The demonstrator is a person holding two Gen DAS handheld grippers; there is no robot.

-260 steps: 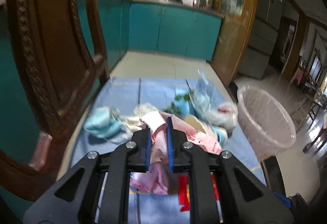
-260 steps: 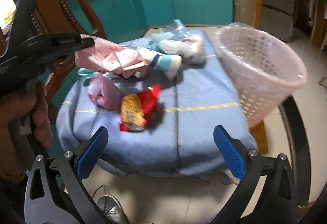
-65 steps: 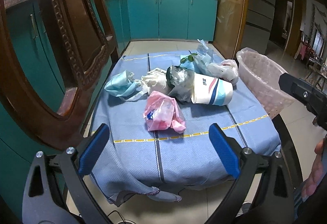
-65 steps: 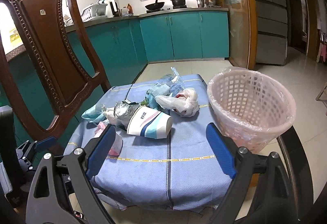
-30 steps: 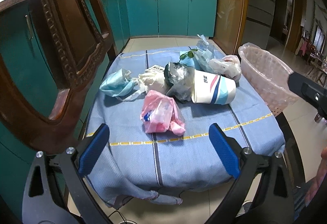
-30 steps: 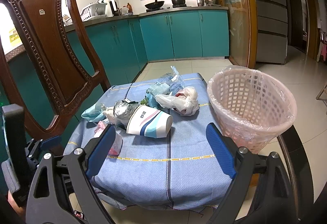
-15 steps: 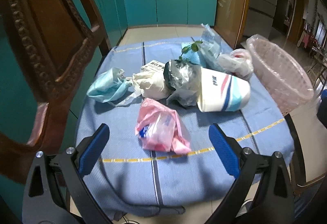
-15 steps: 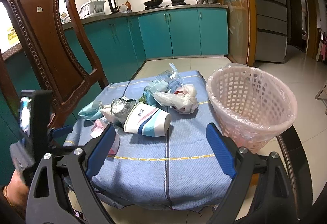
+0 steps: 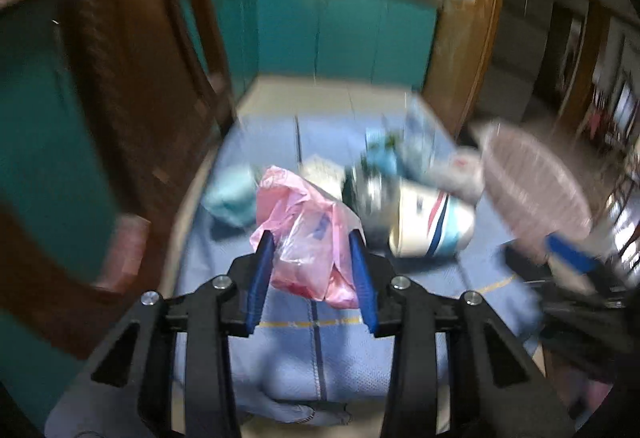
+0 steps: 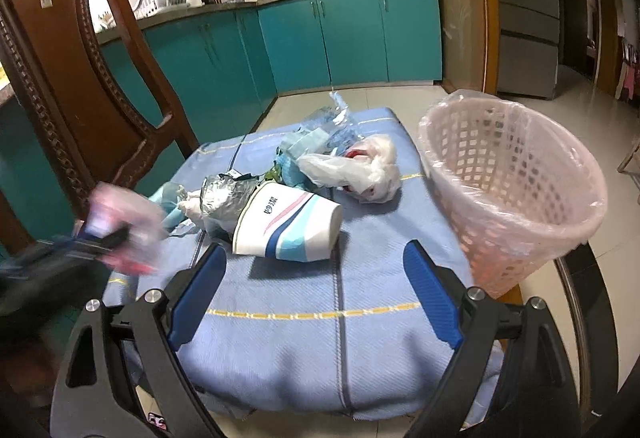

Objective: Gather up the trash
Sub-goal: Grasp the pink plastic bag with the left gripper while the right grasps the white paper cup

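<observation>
Tools first, nearest to us. We see the left tool [image 9: 312, 270] with its blue pads drawn in against the sides of a crumpled pink plastic bag [image 9: 308, 234]; its jaws have just been closing, and the bag sits between them, bulging above and drooping below the pads. The picture is blurred, so we cannot tell whether the bag has fully left the cloth, though it looks raised. We judge the pinch is taken across the bag's middle so the loose film bunches instead of slipping out.

Our right tool [image 10: 316, 290] stands spread wide with nothing between its pads, low over the blue cloth [image 10: 320, 338] covering the counter, aimed toward the paper cup [image 10: 288, 228]. That cup lies on its side, mouth to the left. We take it as the likely next pick for this tool.

Beyond the cup, touching its mouth, is crumpled foil [image 10: 226, 198], then a white plastic bag [image 10: 356, 168] and blue-green wrappers [image 10: 320, 140] heaped together toward the far end of the cloth.

At the right edge of the counter, tilted toward the pile, is the pink basket [image 10: 516, 190] lined with thin film. We suppose the lean eases dropping trash in from the counter side.

Behind, a carved wooden chair [image 10: 60, 78] and teal cabinets [image 10: 340, 38].
</observation>
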